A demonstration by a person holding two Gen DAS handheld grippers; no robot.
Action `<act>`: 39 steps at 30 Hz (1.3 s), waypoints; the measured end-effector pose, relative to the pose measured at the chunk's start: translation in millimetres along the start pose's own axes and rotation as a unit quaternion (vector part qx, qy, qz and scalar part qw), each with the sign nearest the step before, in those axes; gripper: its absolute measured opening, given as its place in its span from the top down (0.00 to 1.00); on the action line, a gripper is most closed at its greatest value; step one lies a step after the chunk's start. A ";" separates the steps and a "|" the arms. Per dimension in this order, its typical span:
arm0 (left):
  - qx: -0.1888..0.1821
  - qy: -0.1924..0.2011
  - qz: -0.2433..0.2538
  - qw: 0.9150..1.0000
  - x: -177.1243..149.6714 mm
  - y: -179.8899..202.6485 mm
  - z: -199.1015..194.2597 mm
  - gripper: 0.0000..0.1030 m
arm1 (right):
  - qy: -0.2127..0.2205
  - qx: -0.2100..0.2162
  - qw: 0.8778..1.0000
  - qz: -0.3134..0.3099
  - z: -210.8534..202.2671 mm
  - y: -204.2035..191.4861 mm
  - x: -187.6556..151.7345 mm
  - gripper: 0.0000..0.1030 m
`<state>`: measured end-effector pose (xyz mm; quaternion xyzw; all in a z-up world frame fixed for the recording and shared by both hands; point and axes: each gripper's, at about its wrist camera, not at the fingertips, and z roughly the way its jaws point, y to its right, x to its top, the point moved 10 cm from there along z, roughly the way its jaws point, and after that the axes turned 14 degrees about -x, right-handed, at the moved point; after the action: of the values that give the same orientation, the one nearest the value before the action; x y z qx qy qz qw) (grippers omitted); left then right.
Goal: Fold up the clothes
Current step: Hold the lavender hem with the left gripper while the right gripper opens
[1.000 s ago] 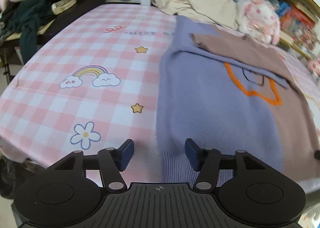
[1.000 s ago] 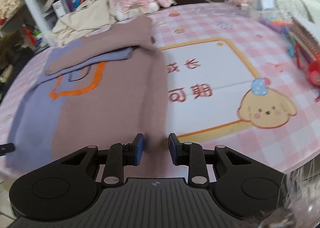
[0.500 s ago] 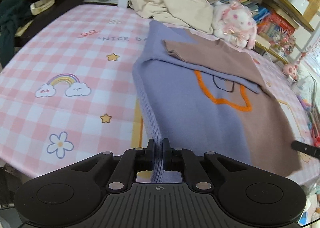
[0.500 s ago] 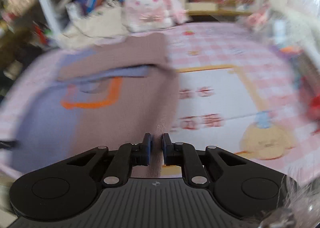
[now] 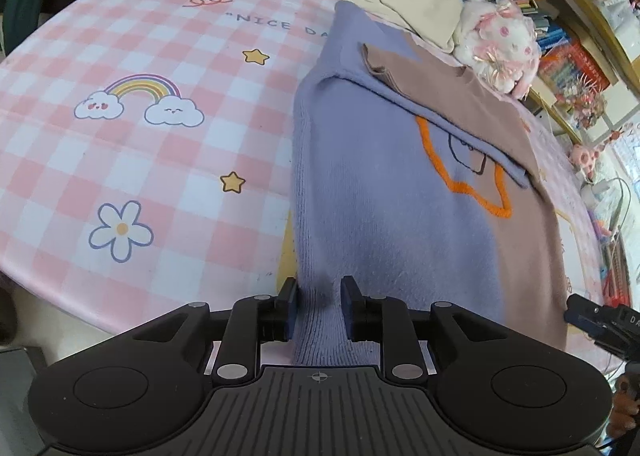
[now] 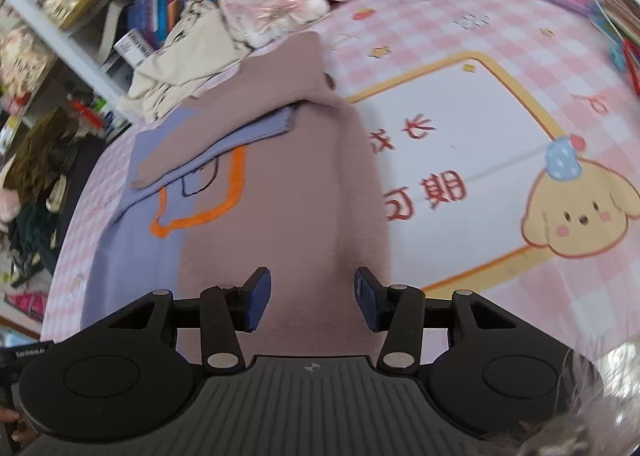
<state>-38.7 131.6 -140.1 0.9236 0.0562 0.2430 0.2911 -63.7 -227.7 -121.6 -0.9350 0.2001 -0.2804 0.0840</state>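
Your left gripper is letting go, the sweater hem loose between its jaws. Your right gripper is opening wide over the brown side. The hem may slip back flat on the table, leaving the folded sleeves uneven.

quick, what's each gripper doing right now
Left gripper: jaws opening, the sweater's purple hem between them, no longer pinched.
Right gripper: jaws opening wide over the sweater's brown half, gripping nothing.
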 end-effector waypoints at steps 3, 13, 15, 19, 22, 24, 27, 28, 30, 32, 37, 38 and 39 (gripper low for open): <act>-0.001 0.002 0.000 1.000 -0.2 0.4 -0.4 0.78 | -0.002 -0.003 1.000 0.014 3.5 5.0 0.5 0.59; 0.009 -0.009 0.027 1.000 2.2 3.8 0.8 0.78 | 0.038 -0.052 0.998 0.024 4.2 14.4 17.8 0.66; 0.008 -0.010 0.029 0.999 2.6 4.2 0.8 0.78 | 0.038 -0.057 0.997 0.020 4.0 21.3 17.2 0.66; 0.003 -0.009 0.035 0.999 3.7 5.7 1.9 0.79 | 0.014 -0.055 0.998 0.016 11.8 25.6 8.3 0.66; 0.004 -0.007 0.035 0.999 4.4 6.3 2.6 0.81 | 0.011 -0.053 0.998 0.013 16.1 17.5 7.5 0.88; 0.003 -0.008 0.035 0.999 5.4 6.9 3.4 0.81 | 0.011 -0.047 0.999 0.010 15.7 8.8 8.2 0.88; 0.005 -0.009 0.037 0.999 6.6 8.4 4.5 0.81 | 0.031 0.020 0.999 -0.016 0.9 -18.3 9.5 0.88; 0.006 -0.009 0.038 0.999 6.9 8.9 4.8 0.81 | 0.036 0.047 0.998 -0.031 -4.6 -28.7 8.6 0.88; 0.007 -0.011 0.039 0.999 7.0 10.0 5.3 0.81 | 0.030 0.053 0.996 -0.066 -3.1 -39.6 2.8 0.84; 0.008 -0.013 0.041 0.999 7.1 10.4 5.7 0.80 | 0.016 0.043 0.997 -0.066 4.3 -35.7 -0.8 0.81; 0.001 -0.014 0.031 0.999 6.5 8.3 4.3 0.79 | -0.006 0.031 0.999 -0.033 11.5 -18.9 -2.7 0.69; -0.001 -0.015 0.028 1.000 6.4 7.4 3.8 0.79 | -0.008 0.030 0.999 -0.026 11.1 -15.0 -2.4 0.65; -0.003 -0.014 0.023 1.000 6.3 6.7 3.3 0.79 | -0.011 0.028 0.999 -0.020 10.9 -11.0 -2.3 0.62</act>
<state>-31.8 125.9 -136.1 0.9270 0.0297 0.2365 0.2894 -55.8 -216.3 -128.8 -0.9390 0.1723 -0.2777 0.1069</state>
